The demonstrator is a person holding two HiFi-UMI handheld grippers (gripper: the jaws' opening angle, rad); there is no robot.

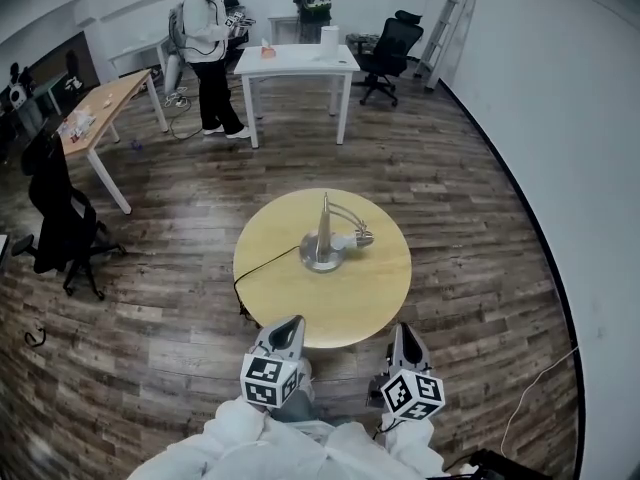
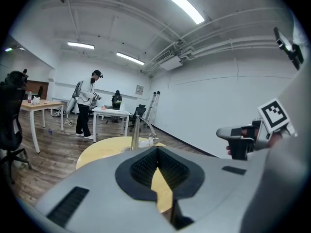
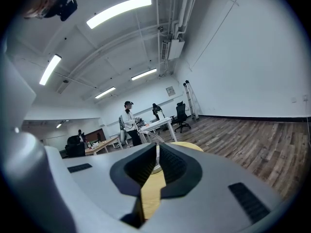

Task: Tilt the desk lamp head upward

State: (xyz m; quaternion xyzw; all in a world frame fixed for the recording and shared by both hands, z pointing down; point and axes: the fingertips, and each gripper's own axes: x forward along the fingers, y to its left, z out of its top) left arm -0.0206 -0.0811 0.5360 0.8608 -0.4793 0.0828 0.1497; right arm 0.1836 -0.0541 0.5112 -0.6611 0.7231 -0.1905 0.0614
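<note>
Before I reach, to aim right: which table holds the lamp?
The round yellow table, nearest you; the white table and wooden desk stand farther back.

Right gripper view: desk lamp (image 3: 156, 169) mostly hidden behind fingers (image 3: 138, 164), only base sliver showing

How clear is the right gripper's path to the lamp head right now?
Probably yes. The right gripper hangs at the near edge of the round table, and only bare tabletop lies between it and the lamp head. Its jaws are shut, so it would push or open first.
</note>
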